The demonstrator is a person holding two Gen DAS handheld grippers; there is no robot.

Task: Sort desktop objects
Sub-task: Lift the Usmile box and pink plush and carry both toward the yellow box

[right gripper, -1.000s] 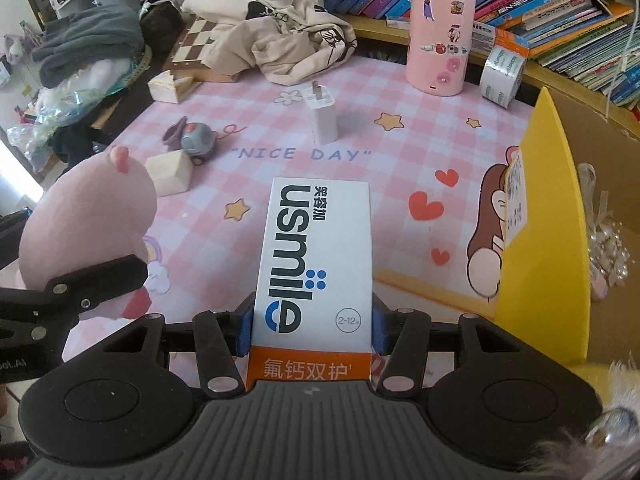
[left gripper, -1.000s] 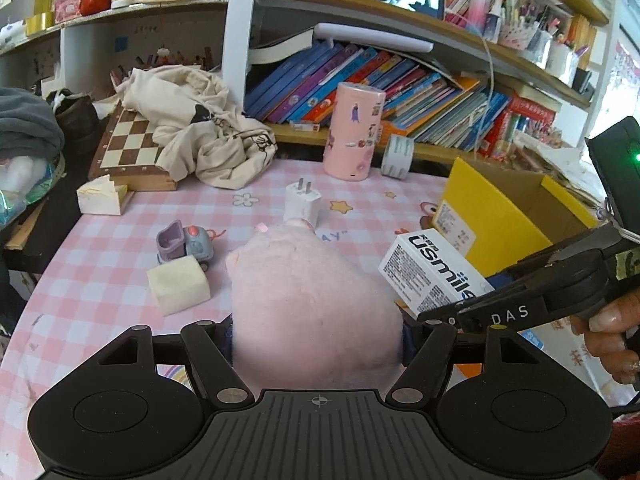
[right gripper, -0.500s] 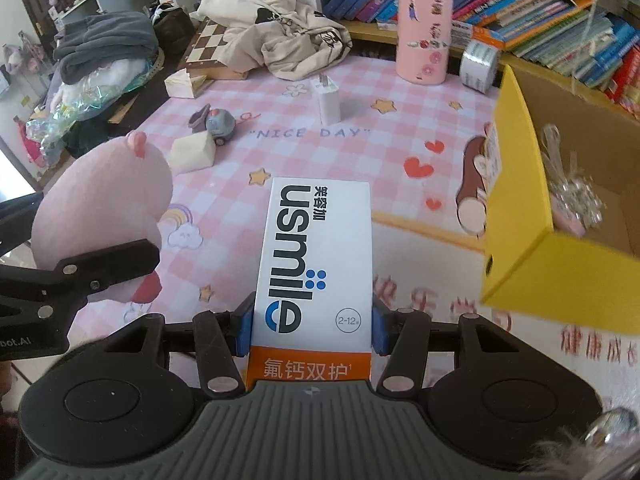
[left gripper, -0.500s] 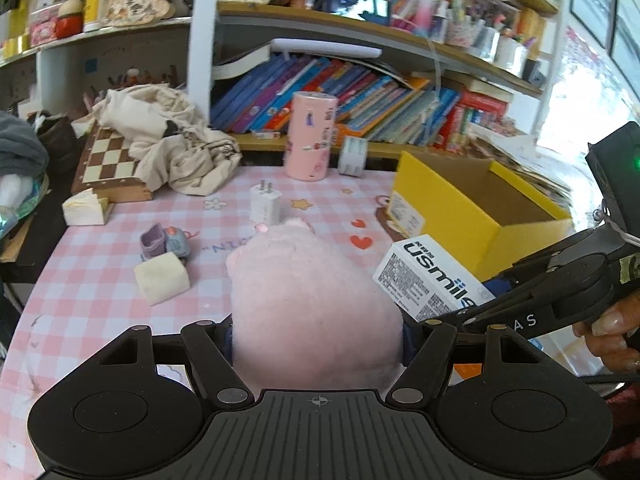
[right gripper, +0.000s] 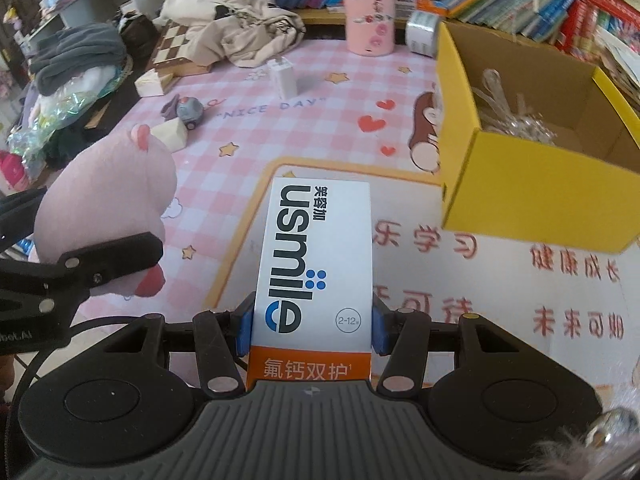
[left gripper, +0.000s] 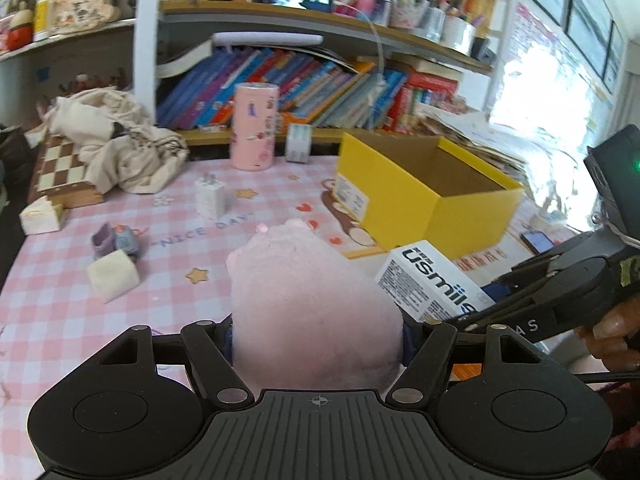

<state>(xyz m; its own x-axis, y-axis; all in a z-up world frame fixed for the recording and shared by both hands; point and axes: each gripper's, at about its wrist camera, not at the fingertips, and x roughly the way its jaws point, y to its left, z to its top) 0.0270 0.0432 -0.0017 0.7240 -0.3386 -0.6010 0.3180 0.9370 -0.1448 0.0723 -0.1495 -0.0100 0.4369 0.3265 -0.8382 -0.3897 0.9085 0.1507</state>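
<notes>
Left gripper had its jaws clamped on a pink plush toy, held above the desk; the toy filled the gap between the jaws. Right gripper jaws gripped a white usmile box by its long sides, blue pads touching it, also off the desk. The two held things sat side by side, near but apart. An open yellow box stood just ahead-right of the usmile box, clear wrapped bits inside. Open desk lay between toy and yellow box. Farther back: white charger, toy car, foam block, pink cylinder, tape roll, chessboard under crumpled cloth. Nothing blocked the way to the yellow box.
</notes>
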